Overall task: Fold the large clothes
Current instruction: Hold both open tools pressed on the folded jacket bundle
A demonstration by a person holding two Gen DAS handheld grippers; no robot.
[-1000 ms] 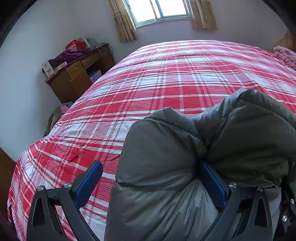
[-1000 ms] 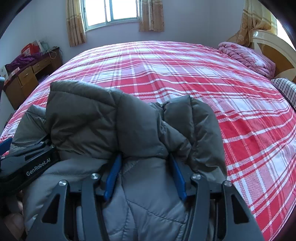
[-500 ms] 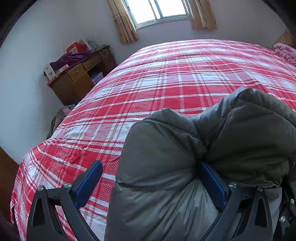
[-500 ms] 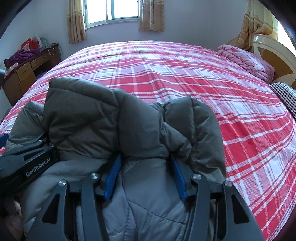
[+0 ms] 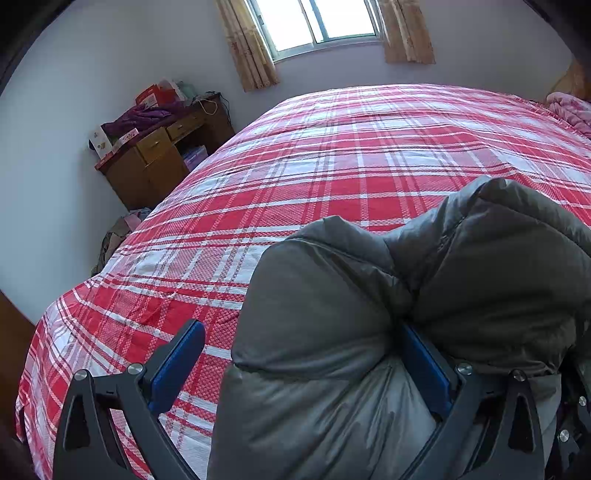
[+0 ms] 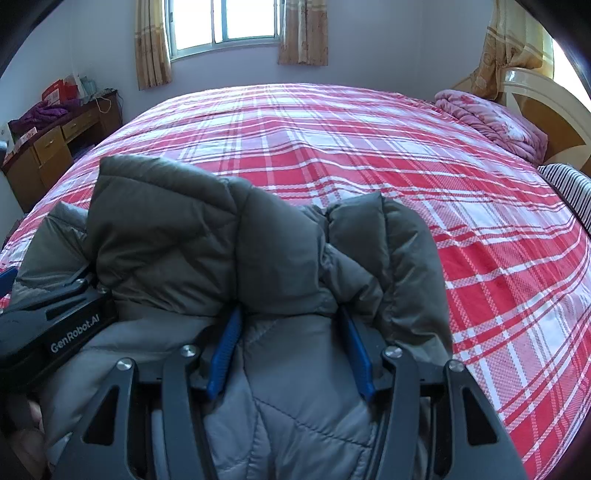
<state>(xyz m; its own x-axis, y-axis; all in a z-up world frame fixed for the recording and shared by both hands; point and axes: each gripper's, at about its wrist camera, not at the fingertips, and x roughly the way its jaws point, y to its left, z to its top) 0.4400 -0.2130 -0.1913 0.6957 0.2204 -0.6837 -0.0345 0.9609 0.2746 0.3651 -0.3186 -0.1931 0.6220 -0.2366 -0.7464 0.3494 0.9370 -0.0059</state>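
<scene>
A bulky grey padded jacket point(image 6: 166, 236) is bunched up at the near edge of the bed point(image 6: 332, 147), which has a red and white plaid cover. My right gripper point(image 6: 290, 310) is shut on a thick fold of the jacket, and both blue pads point(image 6: 225, 343) press into the fabric. In the left wrist view the jacket point(image 5: 332, 314) bulges between the wide jaws of my left gripper point(image 5: 299, 328). Its right pad point(image 5: 424, 369) lies against the cloth, while the left pad point(image 5: 177, 365) stands apart over the bedcover. The left gripper's body point(image 6: 55, 325) also shows beside the jacket.
A wooden desk point(image 5: 155, 162) with boxes and purple clothes stands against the wall left of the bed. A pink quilt point(image 6: 491, 122) and a striped pillow point(image 6: 569, 188) lie by the headboard on the right. A curtained window point(image 6: 225, 22) is on the far wall.
</scene>
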